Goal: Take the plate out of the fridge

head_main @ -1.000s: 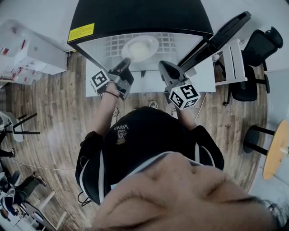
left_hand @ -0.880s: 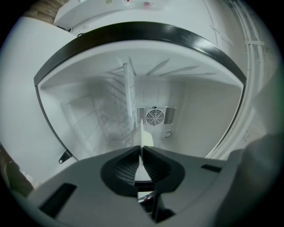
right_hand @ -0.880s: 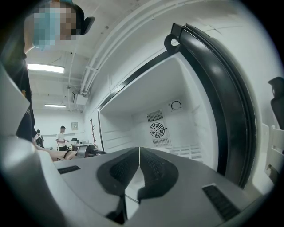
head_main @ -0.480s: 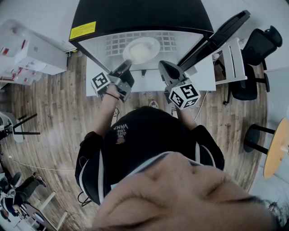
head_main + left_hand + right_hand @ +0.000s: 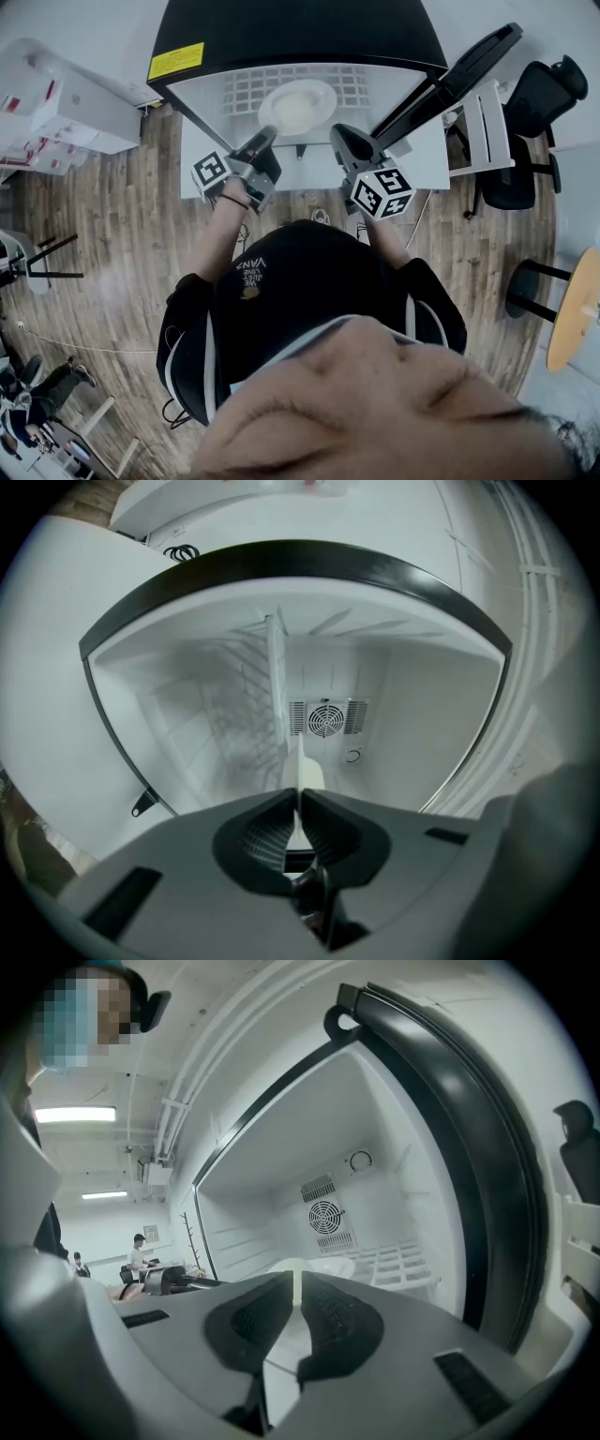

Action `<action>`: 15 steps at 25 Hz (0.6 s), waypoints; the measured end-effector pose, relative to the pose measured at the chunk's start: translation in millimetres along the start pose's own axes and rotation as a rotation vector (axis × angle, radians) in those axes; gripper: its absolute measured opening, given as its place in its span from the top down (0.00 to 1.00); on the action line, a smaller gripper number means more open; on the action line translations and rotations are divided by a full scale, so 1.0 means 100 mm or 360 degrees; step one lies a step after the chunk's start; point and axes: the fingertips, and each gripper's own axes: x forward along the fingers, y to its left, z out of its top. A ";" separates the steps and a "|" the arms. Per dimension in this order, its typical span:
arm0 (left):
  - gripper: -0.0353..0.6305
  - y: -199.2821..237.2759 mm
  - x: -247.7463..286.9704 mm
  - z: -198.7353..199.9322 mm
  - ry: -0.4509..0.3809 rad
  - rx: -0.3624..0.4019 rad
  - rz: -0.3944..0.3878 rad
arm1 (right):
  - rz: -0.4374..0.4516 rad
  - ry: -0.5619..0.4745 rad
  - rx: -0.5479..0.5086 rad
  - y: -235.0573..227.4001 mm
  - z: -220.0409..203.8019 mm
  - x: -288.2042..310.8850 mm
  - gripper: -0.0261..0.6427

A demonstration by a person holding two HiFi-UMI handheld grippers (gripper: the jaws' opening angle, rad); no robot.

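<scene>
The black fridge (image 5: 291,33) stands open, its door (image 5: 450,80) swung to the right. A white plate (image 5: 298,103) lies on the wire shelf (image 5: 352,86) inside. My left gripper (image 5: 264,131) reaches in and is shut on the plate's near left rim. In the left gripper view the plate (image 5: 302,771) shows edge-on, pinched between the dark pads of that gripper (image 5: 298,803). My right gripper (image 5: 339,137) hangs at the fridge's opening, right of the plate, shut and holding nothing. The right gripper view shows the plate (image 5: 314,1267) beyond the closed right gripper (image 5: 298,1288).
A fan grille (image 5: 325,718) sits on the fridge's back wall. White boxes (image 5: 66,103) stand at the left and a black office chair (image 5: 539,103) at the right. A round wooden table (image 5: 572,309) is at the far right on the wooden floor.
Almost nothing: the view has shifted slightly. The left gripper stays on the plate's rim and the right gripper stays shut beside it.
</scene>
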 end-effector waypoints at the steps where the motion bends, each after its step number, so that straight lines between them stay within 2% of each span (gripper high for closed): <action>1: 0.90 0.00 0.00 0.00 0.0000 0.0002 0.0000 | 0.0002 0.0007 0.0034 -0.01 -0.02 0.02 0.94; 2: 0.90 0.00 -0.01 0.00 0.0000 0.0004 0.0000 | 0.0004 0.0016 0.0061 -0.02 -0.04 0.04 0.92; 4: 0.89 0.01 -0.01 0.01 -0.0002 0.0002 -0.0001 | 0.0009 0.0044 0.0089 -0.04 -0.09 0.08 0.79; 5: 0.90 0.01 -0.01 0.01 -0.0003 0.0000 -0.0003 | 0.0010 0.0055 0.0100 -0.05 -0.11 0.09 0.77; 10: 0.90 0.02 -0.01 0.02 -0.0006 0.0004 -0.0003 | 0.0016 0.0058 0.0223 -0.13 -0.16 0.16 0.70; 15: 0.90 0.01 -0.01 0.01 -0.0010 -0.0003 -0.0015 | 0.0026 0.0017 0.0396 -0.21 -0.16 0.23 0.68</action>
